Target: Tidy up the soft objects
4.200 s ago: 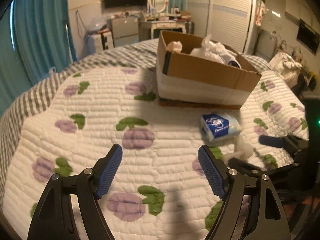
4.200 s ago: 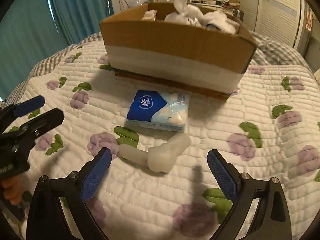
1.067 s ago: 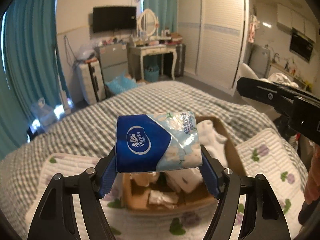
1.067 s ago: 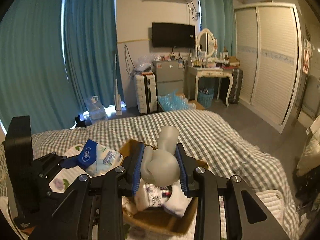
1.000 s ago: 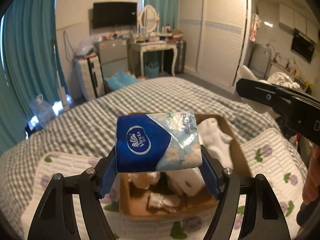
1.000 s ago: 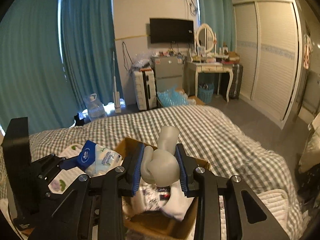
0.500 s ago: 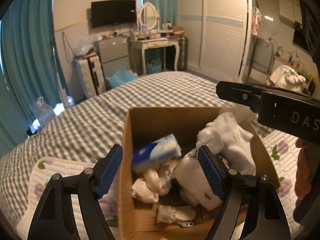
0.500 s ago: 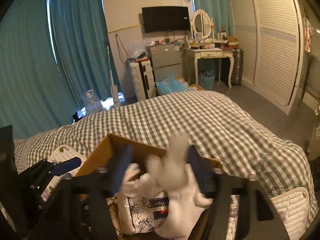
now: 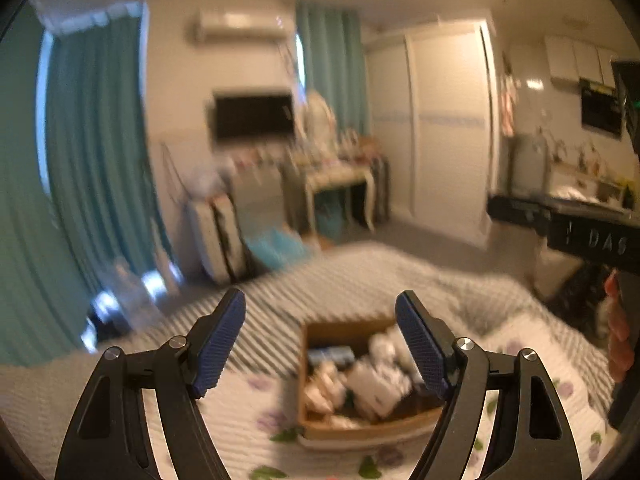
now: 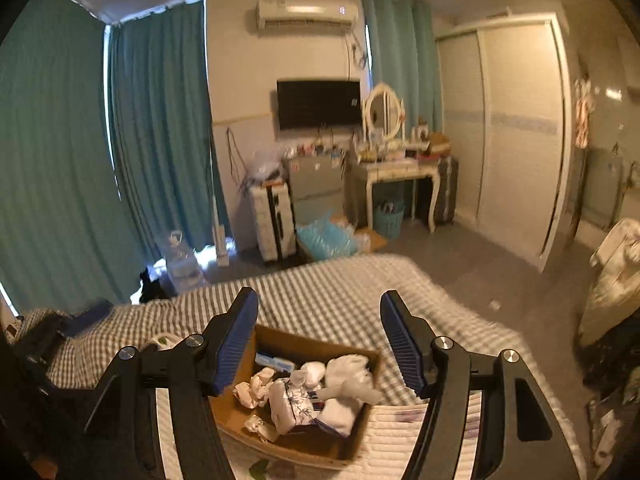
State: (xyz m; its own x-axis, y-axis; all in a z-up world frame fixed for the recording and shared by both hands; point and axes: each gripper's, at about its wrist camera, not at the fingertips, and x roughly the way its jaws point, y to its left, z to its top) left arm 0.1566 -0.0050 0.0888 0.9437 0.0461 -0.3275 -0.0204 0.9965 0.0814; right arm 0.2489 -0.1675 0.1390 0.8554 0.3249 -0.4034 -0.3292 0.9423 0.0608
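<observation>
Both grippers hang high above the bed [image 10: 352, 292], tipped down toward the cardboard box [image 10: 320, 350] on the flowered quilt [image 9: 240, 408]. The left gripper [image 9: 320, 338] has its jaws spread wide and holds nothing, and the right gripper [image 10: 319, 338] is likewise spread and empty. In the box lie the blue tissue pack [image 10: 274, 361], the pale soft toy [image 10: 312, 372] and other white soft things.
</observation>
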